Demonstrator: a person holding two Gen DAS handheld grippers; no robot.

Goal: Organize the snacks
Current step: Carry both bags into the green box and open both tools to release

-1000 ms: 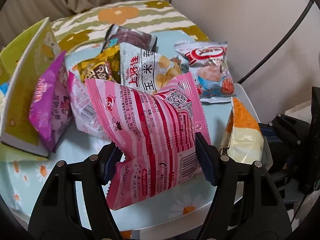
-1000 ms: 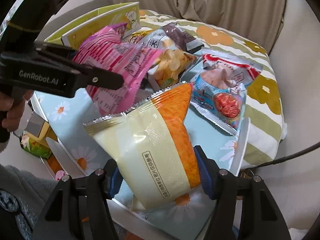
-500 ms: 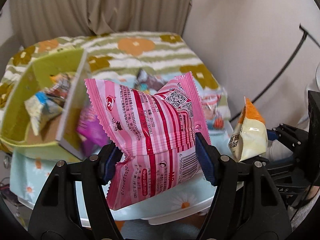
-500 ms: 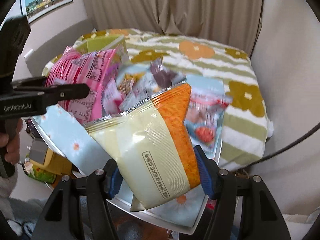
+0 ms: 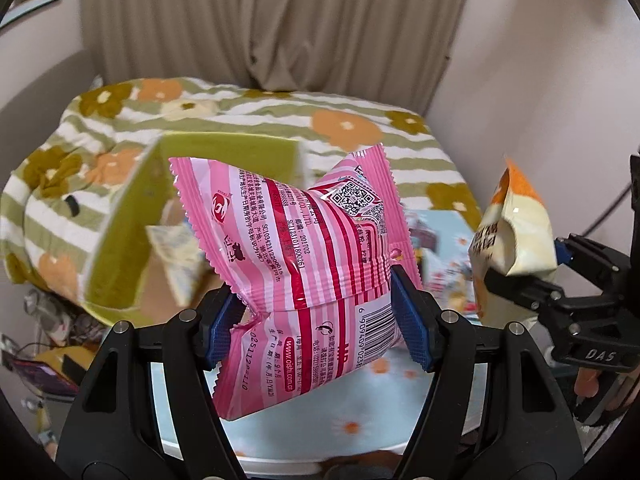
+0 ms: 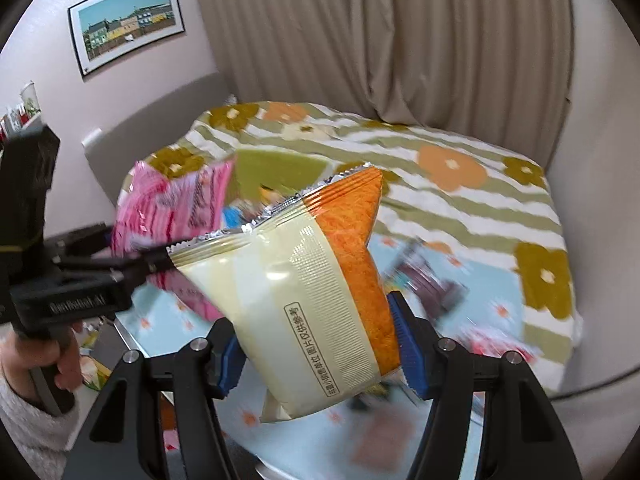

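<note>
My left gripper [image 5: 320,320] is shut on a pink striped snack bag [image 5: 304,248], squeezed between the blue pads and held in the air. My right gripper [image 6: 316,348] is shut on a cream and orange snack bag [image 6: 304,292], also lifted. In the left wrist view the cream and orange bag [image 5: 516,232] hangs at the right edge. The pink bag [image 6: 176,216] shows at the left of the right wrist view. A green box [image 5: 132,236] with snack packets inside stands behind and left of the pink bag. Blurred loose snacks [image 6: 432,280] lie on the daisy-print table [image 5: 360,428] below.
A striped flower-print blanket [image 5: 248,104] covers the bed behind the table. Beige curtains [image 6: 400,40] hang at the back and a framed picture [image 6: 128,16] is on the left wall. A hand and sleeve [image 6: 36,392] hold the left gripper's handle. Clutter lies on the floor at the left.
Both grippers have risen with their bags away from the table, and the views have tilted up. The green box has come into view; the snack pile has dropped low and blurred.
</note>
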